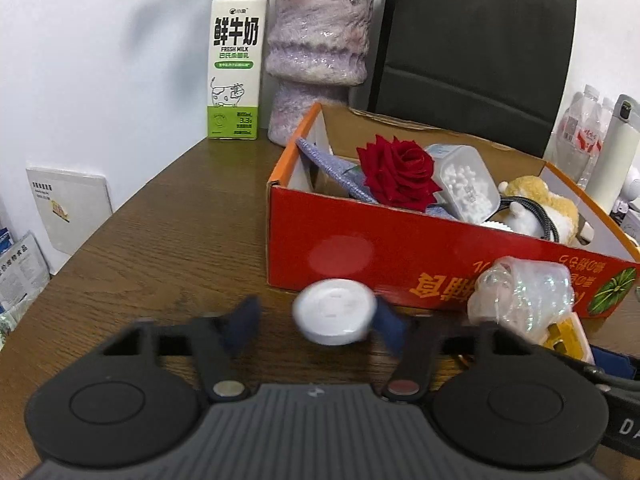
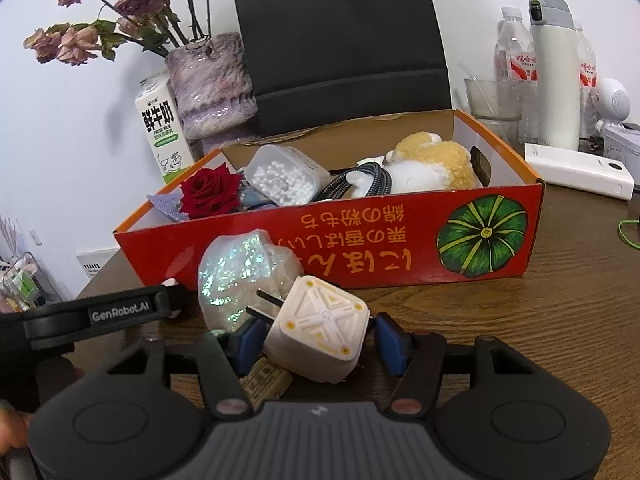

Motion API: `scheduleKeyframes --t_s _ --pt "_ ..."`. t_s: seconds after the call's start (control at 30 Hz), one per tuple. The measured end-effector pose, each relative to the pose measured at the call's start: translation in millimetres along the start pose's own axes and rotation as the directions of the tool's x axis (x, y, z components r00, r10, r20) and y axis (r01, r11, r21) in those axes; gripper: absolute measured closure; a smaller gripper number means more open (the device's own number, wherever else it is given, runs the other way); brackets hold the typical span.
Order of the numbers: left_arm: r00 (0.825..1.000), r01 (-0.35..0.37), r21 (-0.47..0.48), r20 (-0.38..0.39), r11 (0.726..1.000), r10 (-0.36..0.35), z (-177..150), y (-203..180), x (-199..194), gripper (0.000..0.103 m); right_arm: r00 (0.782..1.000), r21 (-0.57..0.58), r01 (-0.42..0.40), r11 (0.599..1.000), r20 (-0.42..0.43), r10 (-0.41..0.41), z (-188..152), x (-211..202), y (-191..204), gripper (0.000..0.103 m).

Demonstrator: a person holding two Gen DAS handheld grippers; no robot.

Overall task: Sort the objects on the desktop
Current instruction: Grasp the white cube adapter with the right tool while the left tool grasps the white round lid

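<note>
A red cardboard box [image 1: 400, 248] stands on the wooden desk and holds a red rose [image 1: 396, 172], a clear tub of white beads [image 1: 468, 184], a plush toy [image 1: 536, 204] and a braided cable. My left gripper [image 1: 316, 320] is open, with a white round puck [image 1: 334, 312] between its blue pads, against the right one. My right gripper [image 2: 316, 336] has its pads on both sides of a cream cube charger [image 2: 320, 332] whose prongs point left. A crumpled iridescent plastic bag [image 2: 240, 272] lies just in front of the box [image 2: 360, 248].
A milk carton [image 1: 236, 68], a purple vase [image 1: 320, 60] and a black bag [image 1: 472, 40] stand behind the box. Water bottles, a white flask [image 2: 556, 72], a glass and a white power bank [image 2: 580, 176] are at the right. A yellow packet [image 1: 568, 336] lies under the plastic bag.
</note>
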State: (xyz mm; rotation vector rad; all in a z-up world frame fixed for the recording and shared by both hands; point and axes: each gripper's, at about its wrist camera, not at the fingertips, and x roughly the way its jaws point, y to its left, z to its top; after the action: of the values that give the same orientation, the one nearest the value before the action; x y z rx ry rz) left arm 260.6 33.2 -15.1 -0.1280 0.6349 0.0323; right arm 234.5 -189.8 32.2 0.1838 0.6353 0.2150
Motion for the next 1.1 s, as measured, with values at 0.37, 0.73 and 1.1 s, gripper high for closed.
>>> scheduleKeyframes --t_s 0.37,0.73,1.1 --pt "0.995 0.058 -0.084 0.091 0.995 -0.050 1.8 15.8 -28.7 0.063 1.000 0.025 0.005 1.000 0.020 -0.006 -0.4 -8.1 -6.0 0.044" --pt "0.983 0.174 -0.229 0.095 0.958 -0.156 -5.2 41.5 -50.5 0.063 0.999 0.051 -0.011 0.999 0.053 0.008 3.8 -20.1 -11.1 0.044" --pt "0.970 0.241 -0.307 0.064 0.921 -0.232 -16.3 40.7 -50.7 0.063 0.998 0.048 -0.009 0.999 0.060 0.006 5.0 -25.7 -11.4 0.044"
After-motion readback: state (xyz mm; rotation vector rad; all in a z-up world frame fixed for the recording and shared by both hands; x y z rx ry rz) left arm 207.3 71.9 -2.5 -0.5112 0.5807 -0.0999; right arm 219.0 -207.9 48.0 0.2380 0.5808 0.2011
